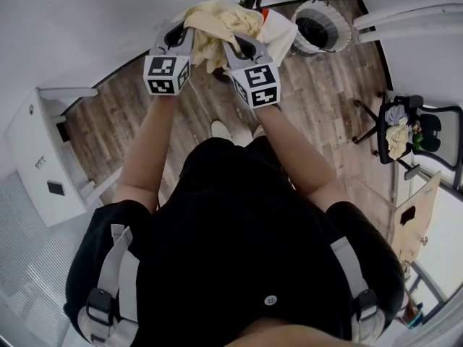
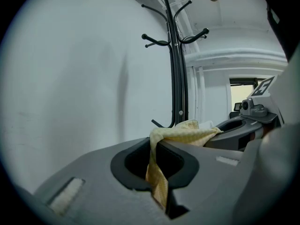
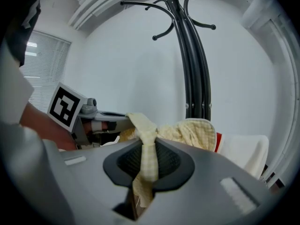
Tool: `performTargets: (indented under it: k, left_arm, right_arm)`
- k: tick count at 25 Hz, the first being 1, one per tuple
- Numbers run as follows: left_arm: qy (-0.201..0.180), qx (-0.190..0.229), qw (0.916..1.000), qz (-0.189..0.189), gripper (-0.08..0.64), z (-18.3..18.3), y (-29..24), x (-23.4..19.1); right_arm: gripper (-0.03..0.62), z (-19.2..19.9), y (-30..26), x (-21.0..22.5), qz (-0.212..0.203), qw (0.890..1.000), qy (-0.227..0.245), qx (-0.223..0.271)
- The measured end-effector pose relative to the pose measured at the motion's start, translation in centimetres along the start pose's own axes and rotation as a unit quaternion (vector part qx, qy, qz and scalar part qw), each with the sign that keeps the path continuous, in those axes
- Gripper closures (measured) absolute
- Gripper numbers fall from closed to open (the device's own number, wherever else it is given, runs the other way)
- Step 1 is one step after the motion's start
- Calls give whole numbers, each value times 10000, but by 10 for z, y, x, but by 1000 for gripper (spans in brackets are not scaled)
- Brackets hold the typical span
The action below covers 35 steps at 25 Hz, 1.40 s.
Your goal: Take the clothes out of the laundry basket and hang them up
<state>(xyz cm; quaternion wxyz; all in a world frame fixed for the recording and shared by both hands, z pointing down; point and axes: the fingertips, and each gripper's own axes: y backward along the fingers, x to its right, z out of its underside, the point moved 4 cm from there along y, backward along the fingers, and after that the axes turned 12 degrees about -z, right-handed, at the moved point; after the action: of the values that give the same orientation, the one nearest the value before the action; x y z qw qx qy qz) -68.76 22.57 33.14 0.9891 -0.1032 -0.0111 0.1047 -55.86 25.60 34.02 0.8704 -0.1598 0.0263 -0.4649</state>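
The left gripper [image 2: 158, 175] was clamped shut on a fold of a pale yellow checked garment [image 2: 183, 131]. The fabric was pinched between its jaws and hung out below them. The right gripper [image 3: 146, 165] was likewise closed on another bunched part of the same garment, with a strip squeezed between its jaws and trailing down underneath. The garment spanned the short gap between the two grippers, which held it up in the air in front of the person. It was close to the black coat rack [image 3: 193, 64], which stood against a white wall. A white cloth with a red edge [image 1: 278, 29] lay against the garment on the right gripper's side. The white laundry basket [image 1: 341, 29] stood on the wood floor [image 1: 318, 100], beyond and to the right of the grippers. Each gripper's marker cube [image 1: 167, 75] bore black-and-white square patterns on its faces.
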Motion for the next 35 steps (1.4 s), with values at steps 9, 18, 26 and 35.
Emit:
performTargets:
  k: [9,18,26,35]
  left_arm:
    - [21,-490,9988,58,546,43,-14,4]
    - [252,-544,9978,280,547,51,-24,12]
    - [121,-546,9978,365,536,55,-29,13]
    - [-264,-649,9961,530,425,72,-21,13]
  right_arm:
    - [532,29,-17,8,-23,9992,-197,-342]
    - [542,33,-25,13,69,9989,-395,-241]
    - [503,38,-31,17,77,9985,-448,-315]
    - [389,51,-37,9,-136,9979,-319,-539]
